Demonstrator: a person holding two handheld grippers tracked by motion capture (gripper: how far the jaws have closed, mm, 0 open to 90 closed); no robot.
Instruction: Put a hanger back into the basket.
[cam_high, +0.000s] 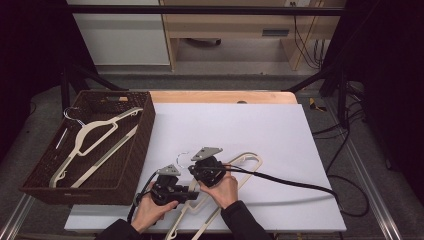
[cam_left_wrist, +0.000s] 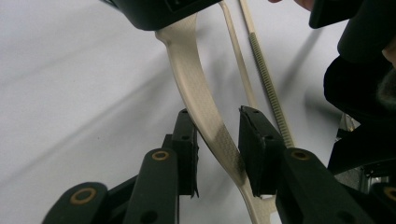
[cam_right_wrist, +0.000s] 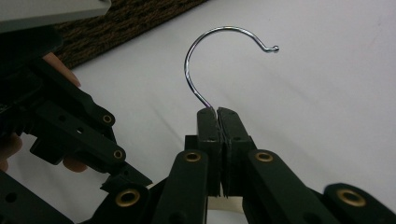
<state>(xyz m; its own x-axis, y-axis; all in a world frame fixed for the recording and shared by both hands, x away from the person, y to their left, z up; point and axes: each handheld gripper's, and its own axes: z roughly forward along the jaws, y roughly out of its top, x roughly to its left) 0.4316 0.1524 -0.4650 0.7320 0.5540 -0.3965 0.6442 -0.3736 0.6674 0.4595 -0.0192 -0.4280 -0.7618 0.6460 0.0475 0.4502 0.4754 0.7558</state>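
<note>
A cream plastic hanger (cam_high: 245, 162) with a chrome hook (cam_right_wrist: 186, 65) lies on the white board (cam_high: 260, 125), near its front edge. My right gripper (cam_right_wrist: 217, 112) is shut on the shank of the hook, just above the hanger's neck; in the high view it is the farther right gripper (cam_high: 194, 169). My left gripper (cam_high: 194, 194) reaches in from the left. In the left gripper view its jaws (cam_left_wrist: 217, 114) straddle the hanger's curved shoulder (cam_left_wrist: 191, 70). The shoulder runs slantwise between the pads, with a thin gap at the left pad (cam_left_wrist: 189, 154).
A dark wicker basket (cam_high: 146, 131) stands off the board's left edge, and a second cream hanger (cam_high: 95, 132) lies in it. A black cable (cam_high: 290, 182) trails right from the right gripper across the board. The person's hands and sleeves come in at the bottom.
</note>
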